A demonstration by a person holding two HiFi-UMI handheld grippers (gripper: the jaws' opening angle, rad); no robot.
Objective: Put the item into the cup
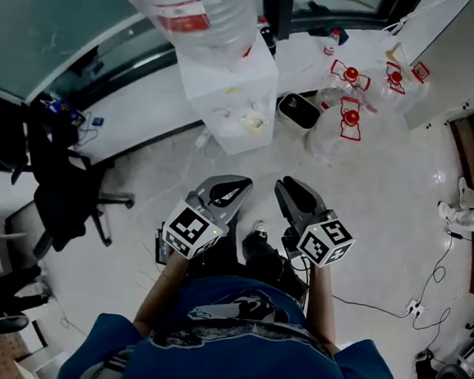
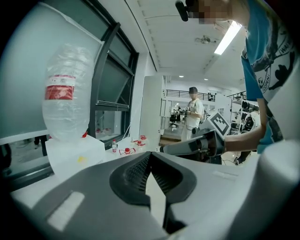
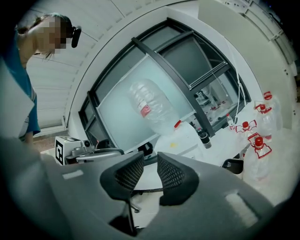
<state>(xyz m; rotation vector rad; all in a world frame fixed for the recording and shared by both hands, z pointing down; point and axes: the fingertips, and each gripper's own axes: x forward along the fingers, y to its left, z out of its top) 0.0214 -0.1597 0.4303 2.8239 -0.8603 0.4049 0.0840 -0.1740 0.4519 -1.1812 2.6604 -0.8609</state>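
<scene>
Task not yet begun, both grippers held over the floor. Left gripper (image 1: 230,189) jaws meet at the tips, empty; right gripper (image 1: 291,191) jaws slightly parted, empty. Neither item nor cup is in view; the next move probably calls for locating both.

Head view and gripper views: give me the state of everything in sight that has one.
Left gripper: jaws shut, empty.
Right gripper: jaws slightly apart, empty.
Large clear plastic water bottle with red label: inverted on the white dispenser.
Clear plastic jugs with red caps: capped, on the floor.
Black office chair: unoccupied.
</scene>
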